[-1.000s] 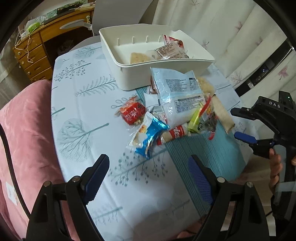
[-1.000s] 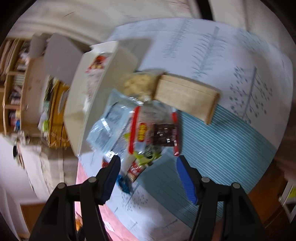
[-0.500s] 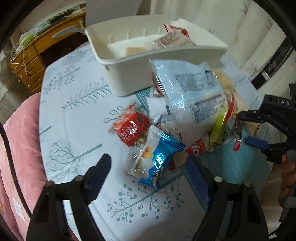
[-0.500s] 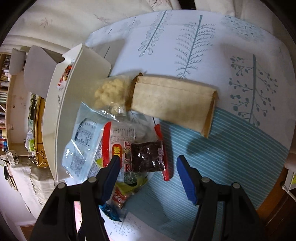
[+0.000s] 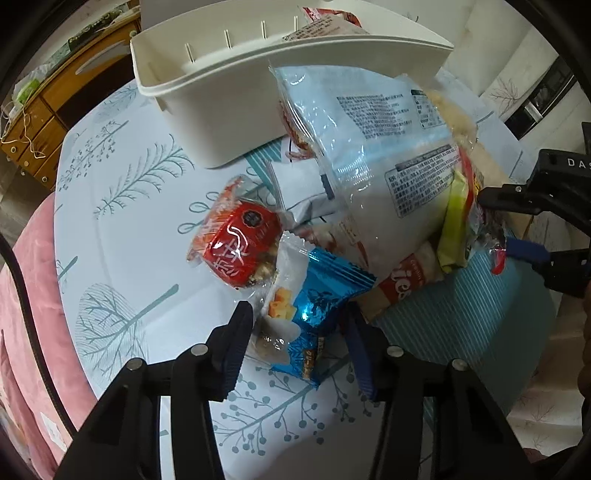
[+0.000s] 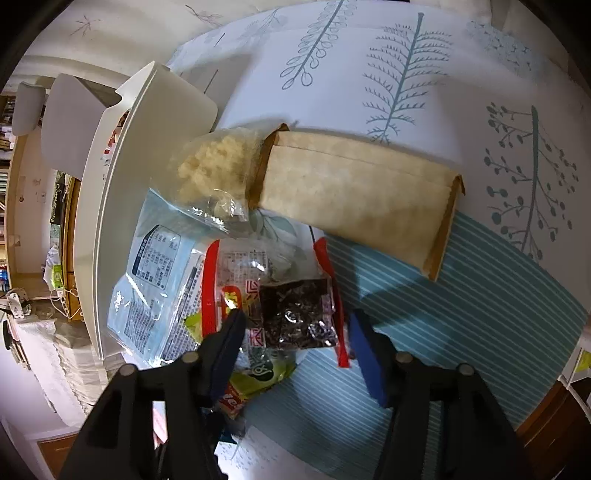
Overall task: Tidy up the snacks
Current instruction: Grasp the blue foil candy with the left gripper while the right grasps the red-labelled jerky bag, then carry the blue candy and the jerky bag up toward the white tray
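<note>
The left gripper point(image 5: 299, 332) is seen with its jaws parted around the near end of one blue foil snack packet point(image 5: 314, 314), the packet lying between the two fingers on the tree-printed tablecloth point(image 5: 122, 229); whether the pads touch the wrapper cannot be told. The right gripper point(image 6: 295, 343) is likewise spread wide, with one red-edged clear packet of dark snacks point(image 6: 295, 314) set between its fingers at the near edge of the pile, over the striped teal placemat point(image 6: 461, 332). Just beyond the blue packet, one red-wrapped snack point(image 5: 236, 247) is recorded, touching it. One large pale-blue printed bag point(image 5: 373, 147) is laid across the middle of the pile, leaning against the container wall. One yellow-green packet point(image 5: 454, 221) is tucked beneath the red-edged packet. One clear bag of pale puffed pieces point(image 6: 218, 166) and one flat brown paper pouch point(image 6: 354, 195) are found farther off, end to end and touching. Farthest, one white plastic bin point(image 5: 229, 96) is stood on the cloth; at least one red-and-white packet point(image 5: 325, 26) is held inside it, the remaining contents being hidden by the wall.
</note>
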`<action>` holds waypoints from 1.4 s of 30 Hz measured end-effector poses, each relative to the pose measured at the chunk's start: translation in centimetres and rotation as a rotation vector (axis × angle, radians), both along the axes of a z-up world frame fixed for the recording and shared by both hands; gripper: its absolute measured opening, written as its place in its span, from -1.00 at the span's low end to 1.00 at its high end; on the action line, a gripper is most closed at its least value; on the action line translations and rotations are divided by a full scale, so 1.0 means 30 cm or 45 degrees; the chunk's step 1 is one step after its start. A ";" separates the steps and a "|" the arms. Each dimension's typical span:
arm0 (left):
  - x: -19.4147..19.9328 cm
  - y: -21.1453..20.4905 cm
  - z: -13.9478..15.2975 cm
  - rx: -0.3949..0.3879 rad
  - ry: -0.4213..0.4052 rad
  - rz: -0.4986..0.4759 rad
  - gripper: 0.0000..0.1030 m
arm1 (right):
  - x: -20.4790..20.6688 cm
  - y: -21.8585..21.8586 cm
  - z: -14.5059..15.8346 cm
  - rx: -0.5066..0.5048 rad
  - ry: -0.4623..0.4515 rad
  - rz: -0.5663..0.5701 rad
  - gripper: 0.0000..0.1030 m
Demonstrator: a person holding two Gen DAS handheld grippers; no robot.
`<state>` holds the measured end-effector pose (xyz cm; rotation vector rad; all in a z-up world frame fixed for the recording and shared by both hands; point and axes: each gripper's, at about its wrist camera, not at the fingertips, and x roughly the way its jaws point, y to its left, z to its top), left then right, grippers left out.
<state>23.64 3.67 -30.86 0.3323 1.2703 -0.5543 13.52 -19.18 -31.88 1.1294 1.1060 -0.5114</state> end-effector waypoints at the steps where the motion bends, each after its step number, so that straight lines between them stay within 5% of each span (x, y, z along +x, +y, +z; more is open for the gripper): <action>1: -0.001 0.000 -0.002 -0.003 0.003 -0.002 -0.09 | 0.000 0.000 0.001 -0.002 0.002 0.003 0.01; 6: -0.013 0.015 -0.014 -0.004 -0.002 -0.023 -0.34 | -0.014 -0.003 0.009 -0.034 0.015 0.043 -0.18; 24: -0.203 0.251 0.020 -0.122 0.059 0.035 -0.36 | -0.060 0.182 0.052 -0.281 0.064 0.198 -0.22; 42: -0.313 0.430 0.089 -0.198 0.091 0.226 -0.36 | -0.043 0.367 0.136 -0.278 0.098 0.492 -0.22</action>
